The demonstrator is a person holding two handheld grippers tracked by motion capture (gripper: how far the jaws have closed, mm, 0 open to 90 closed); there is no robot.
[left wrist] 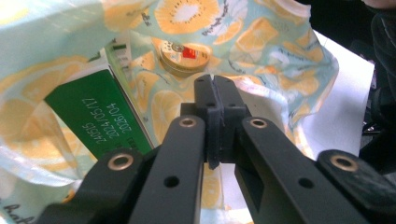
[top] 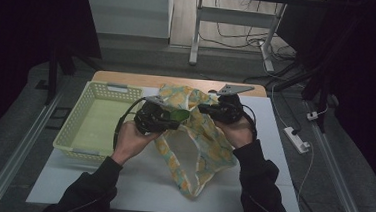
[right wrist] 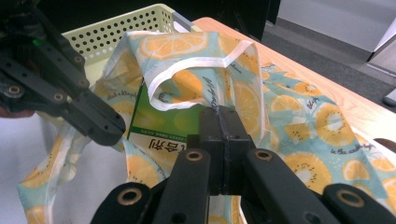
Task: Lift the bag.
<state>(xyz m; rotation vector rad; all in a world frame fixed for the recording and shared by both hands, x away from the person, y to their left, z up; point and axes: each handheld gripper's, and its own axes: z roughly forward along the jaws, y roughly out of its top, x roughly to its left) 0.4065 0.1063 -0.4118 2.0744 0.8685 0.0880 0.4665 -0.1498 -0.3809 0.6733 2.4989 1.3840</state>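
You wear dark long sleeves (top: 261,176). Your left tool (left wrist: 215,93) and right tool (right wrist: 219,122) are matte black, with brass-ringed screws along the linkage arms. A black cable (top: 120,121) loops from the left one; a grey three-cornered plate (top: 234,89) tops the right.

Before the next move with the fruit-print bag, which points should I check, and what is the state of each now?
1. Left gripper shut on the bag: ok; its jaws meet on the fabric in the left gripper view.
2. Right gripper shut on the bag's white-trimmed edge: ok.
3. Bag mouth held open between the two grippers: ok.
4. Green box inside the bag: ok; the right gripper view shows it through the opening.
5. Round tin inside the bag: ok; it lies deeper than the box.
6. Yellow basket ready to receive things: cannot tell; its floor looks bare, but its near end is partly hidden.
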